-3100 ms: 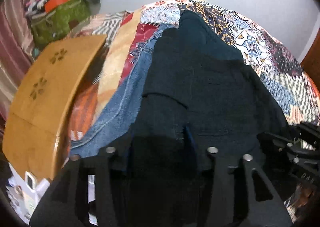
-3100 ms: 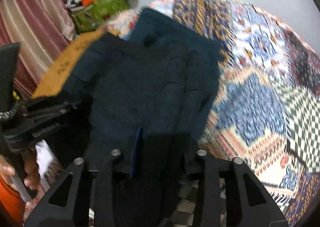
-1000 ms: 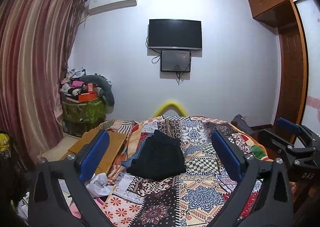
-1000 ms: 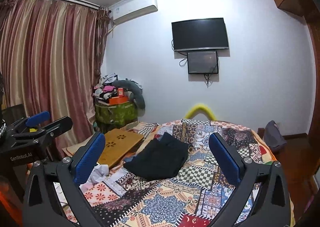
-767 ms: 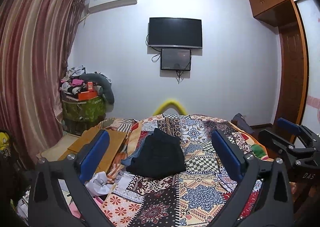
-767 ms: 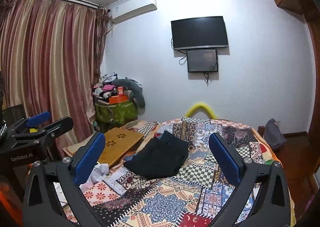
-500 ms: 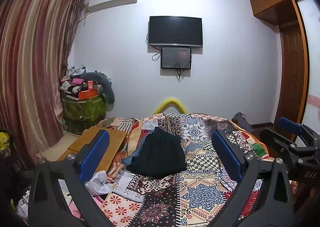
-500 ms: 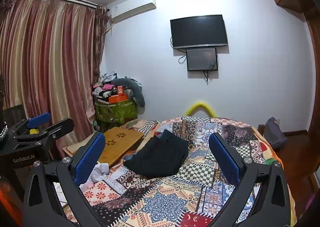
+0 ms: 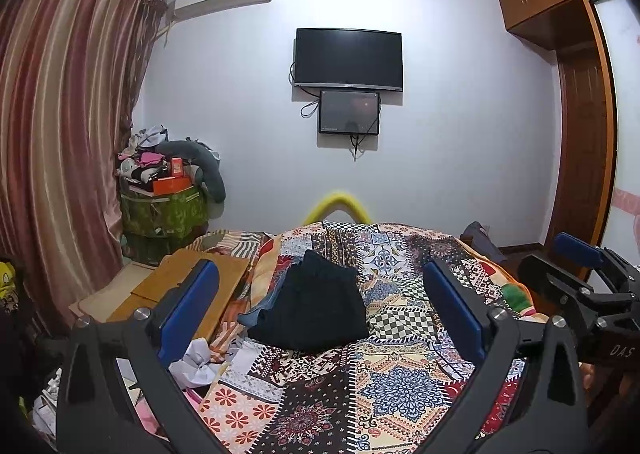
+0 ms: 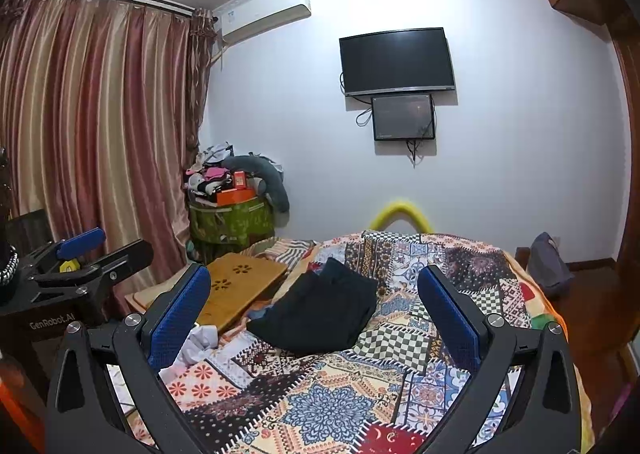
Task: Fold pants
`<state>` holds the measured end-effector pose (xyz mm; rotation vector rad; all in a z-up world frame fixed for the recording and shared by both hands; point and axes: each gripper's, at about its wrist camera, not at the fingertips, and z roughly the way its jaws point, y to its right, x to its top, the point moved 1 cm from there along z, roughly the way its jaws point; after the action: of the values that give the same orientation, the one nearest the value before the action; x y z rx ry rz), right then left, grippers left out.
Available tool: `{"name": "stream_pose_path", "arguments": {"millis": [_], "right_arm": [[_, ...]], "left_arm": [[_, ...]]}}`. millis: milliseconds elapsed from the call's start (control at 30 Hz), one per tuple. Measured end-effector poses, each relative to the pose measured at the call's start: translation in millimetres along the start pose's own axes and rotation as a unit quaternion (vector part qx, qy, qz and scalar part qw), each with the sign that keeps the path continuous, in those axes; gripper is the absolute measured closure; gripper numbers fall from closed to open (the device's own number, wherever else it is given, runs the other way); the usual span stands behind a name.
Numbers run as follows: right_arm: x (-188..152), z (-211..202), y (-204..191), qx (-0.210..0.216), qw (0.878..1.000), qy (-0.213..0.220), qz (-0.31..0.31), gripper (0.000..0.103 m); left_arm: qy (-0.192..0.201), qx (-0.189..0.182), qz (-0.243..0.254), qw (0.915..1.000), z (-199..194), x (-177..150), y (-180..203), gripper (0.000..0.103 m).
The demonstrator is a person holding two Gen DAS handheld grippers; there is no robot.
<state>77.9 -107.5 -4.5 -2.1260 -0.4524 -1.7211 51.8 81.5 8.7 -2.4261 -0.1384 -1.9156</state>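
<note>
Left wrist view looks straight down the bed: the black pants (image 9: 316,302) lie folded into a compact, roughly trapezoid bundle on the patchwork quilt (image 9: 400,386), well ahead of the left gripper (image 9: 320,314) and framed between its two blue-padded fingers (image 9: 188,306). Its long axis runs away from the tool, the narrow end toward the far wall and the wider, thicker edge nearest the gripper. The cloth is matte and dark, with soft creases. A strip of blue denim (image 9: 260,308) shows at its left edge, underneath. Both tools are spread wide and hold nothing; the right gripper (image 10: 316,314) likewise frames the bundle from further right. A wooden lap table (image 10: 236,290) with flower cut-outs sits left of the pants.
</note>
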Motion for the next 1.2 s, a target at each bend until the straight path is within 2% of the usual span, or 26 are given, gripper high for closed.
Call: {"name": "stream_pose_path", "arguments": {"millis": [1200], "right_arm": [[4.3,-3.1,5.7,-0.002,1.0,0.003,-0.002,0.0]], "left_arm": [[0.003,-0.025,0.008,0.9997,-6.5,-0.3,3.4,0.0]]}}
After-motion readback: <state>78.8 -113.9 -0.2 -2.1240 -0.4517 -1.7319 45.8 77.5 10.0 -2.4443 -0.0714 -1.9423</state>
